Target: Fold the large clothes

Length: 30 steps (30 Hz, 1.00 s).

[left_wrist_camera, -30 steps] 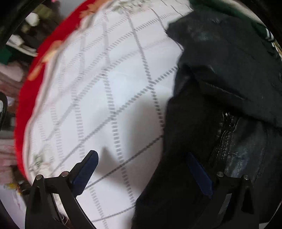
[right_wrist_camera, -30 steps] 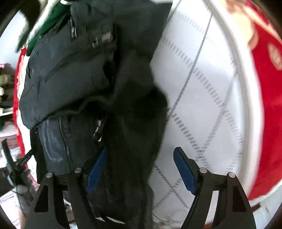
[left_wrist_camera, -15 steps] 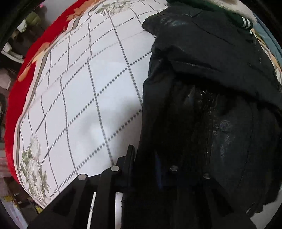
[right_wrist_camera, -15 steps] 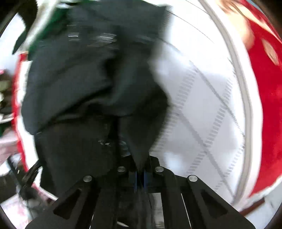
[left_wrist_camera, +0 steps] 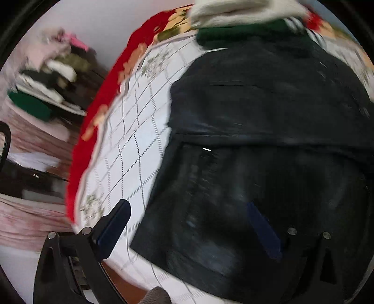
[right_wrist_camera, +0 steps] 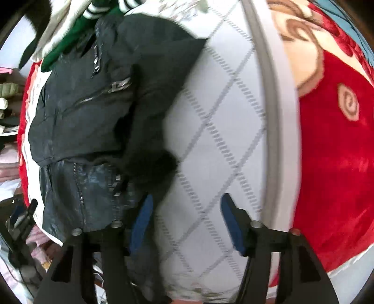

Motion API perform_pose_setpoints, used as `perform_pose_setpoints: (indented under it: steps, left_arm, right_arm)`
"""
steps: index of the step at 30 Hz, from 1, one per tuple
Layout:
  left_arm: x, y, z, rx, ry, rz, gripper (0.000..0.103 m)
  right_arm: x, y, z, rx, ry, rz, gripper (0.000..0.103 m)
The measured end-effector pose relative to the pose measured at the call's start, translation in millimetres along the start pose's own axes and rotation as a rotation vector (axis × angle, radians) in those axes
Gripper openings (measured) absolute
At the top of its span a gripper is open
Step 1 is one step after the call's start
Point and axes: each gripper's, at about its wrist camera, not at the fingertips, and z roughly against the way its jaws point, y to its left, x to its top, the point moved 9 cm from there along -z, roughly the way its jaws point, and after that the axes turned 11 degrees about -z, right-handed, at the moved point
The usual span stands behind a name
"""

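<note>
- The black jacket (left_wrist_camera: 268,131) lies on a white quilted cover (left_wrist_camera: 138,145) with a grey diamond grid, bordered in red (left_wrist_camera: 93,131); its upper part is folded down over the lower part, leaving a straight horizontal edge across the middle.
- In the right wrist view the jacket (right_wrist_camera: 81,112) shows 2 zippers and metal fittings, with a dark sleeve trailing toward the near edge.
- The left hand-held gripper (left_wrist_camera: 187,231) has its jaws spread wide and grips nothing; 1 blue pad (left_wrist_camera: 112,231) sits over the white cover, the other over the jacket's lower hem.
- The right hand-held gripper (right_wrist_camera: 187,222) is likewise spread apart and empty, hovering above the white cover (right_wrist_camera: 222,140) just beside the jacket's sleeve.
- Beyond the jacket's far edge lie a green garment (left_wrist_camera: 240,35) and a whitish one (left_wrist_camera: 243,11).
- A red blanket (right_wrist_camera: 332,163) with a printed pattern lies on the right.
</note>
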Motion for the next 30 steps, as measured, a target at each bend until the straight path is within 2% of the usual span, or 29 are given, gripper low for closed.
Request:
perform_pose_setpoints:
  steps: [2,7,10,12,15,20,22,23,24,26,28,30]
  left_arm:
    - [-10.8,-38.8,34.2,0.049,0.007,-0.043,0.102]
    - [-24.0,-154.7,89.2,0.074,0.010,-0.170,0.102]
    - [-34.4,-207.7,96.9,0.062,0.019,-0.215,0.102]
    - [-40.4,-240.3,91.3,0.076,0.053,-0.254,0.102]
    - [-39.8,-255.1,62.7,0.100,0.122,-0.265,0.103]
    - [-19.2,-226.2,46.5,0.106,0.110,-0.172,0.102]
    - [-13.7,-217.8,42.8,0.103,0.104,-0.146,0.081]
    - [-13.6,-216.2,42.7,0.063,0.105,-0.130,0.050]
    - [-13.2,-214.6,41.5,0.014,0.105,-0.114,0.024]
    - [-11.0,-214.1,50.4,-0.032,0.078,-0.109,0.009]
    - [-10.4,-209.0,62.1,-0.061,0.039,-0.099,0.006]
    - [-6.8,-207.8,71.8,-0.083,0.005,-0.092,0.005]
  right_arm:
    - [8.2,-21.0,8.3,0.027,0.013,0.002,0.103]
    - [26.4,-99.7,32.9,-0.021,-0.019,0.050,0.103]
    - [35.4,-149.2,40.1,-0.052,-0.036,0.016,0.103]
    - [38.6,-170.4,40.8,-0.060,-0.030,-0.013,0.103]
    - [42.7,-190.4,35.6,-0.051,-0.006,-0.053,0.103]
    - [57.1,-182.6,26.6,0.003,0.009,-0.045,0.103]
    - [66.7,-164.1,20.4,0.075,0.014,-0.047,0.103]
    - [72.2,-148.8,16.0,0.133,0.019,-0.045,0.103]
    - [78.8,-127.7,11.1,0.215,0.025,-0.040,0.103]
    - [85.3,-95.9,3.9,0.323,0.044,-0.034,0.103]
    - [93.7,-55.4,-4.5,0.479,0.072,-0.042,0.103]
    - [93.1,-27.4,-17.3,0.560,0.095,-0.063,0.103]
